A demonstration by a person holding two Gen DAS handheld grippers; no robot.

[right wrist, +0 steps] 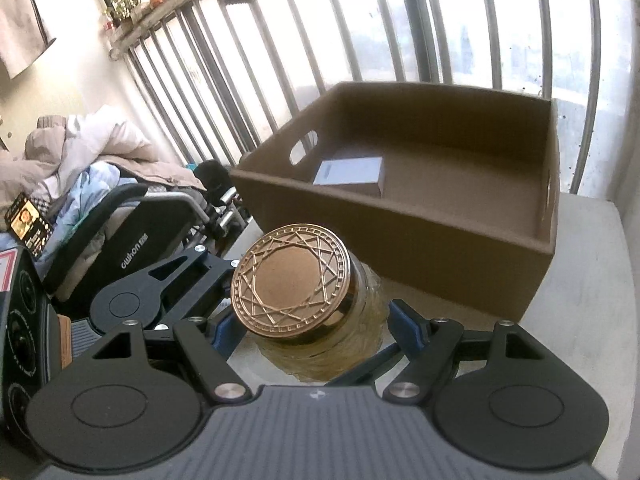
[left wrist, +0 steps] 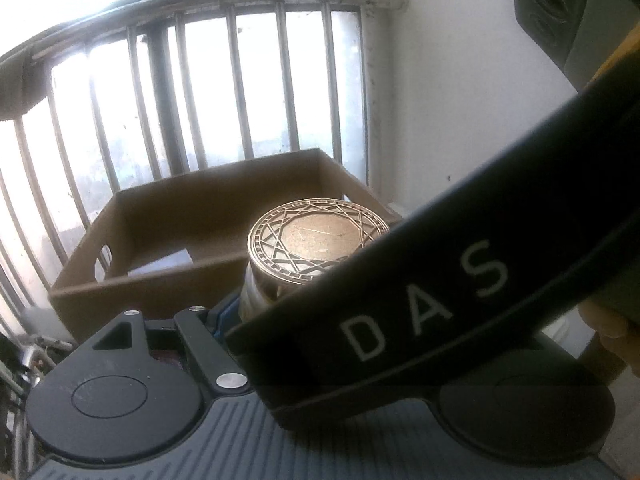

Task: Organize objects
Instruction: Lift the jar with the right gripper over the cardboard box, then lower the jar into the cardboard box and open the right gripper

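A glass jar with a patterned gold lid point(right wrist: 294, 280) stands on the pale table point(right wrist: 580, 320), just in front of an open cardboard box point(right wrist: 440, 236). My right gripper point(right wrist: 318, 326) has its blue-padded fingers on both sides of the jar's glass body. My left gripper point(right wrist: 192, 280) reaches in from the left and touches the jar too. In the left wrist view the jar's lid point(left wrist: 316, 240) shows in front of the box point(left wrist: 172, 208), and the right gripper's black body marked DAS point(left wrist: 440, 300) hides the left gripper's right finger.
A small white box point(right wrist: 352, 176) lies inside the cardboard box. A barred window point(right wrist: 400, 32) runs behind the table. A black chair point(right wrist: 132, 240) and piled bedding point(right wrist: 80, 152) are at the left. A wall point(left wrist: 460, 92) stands at the right.
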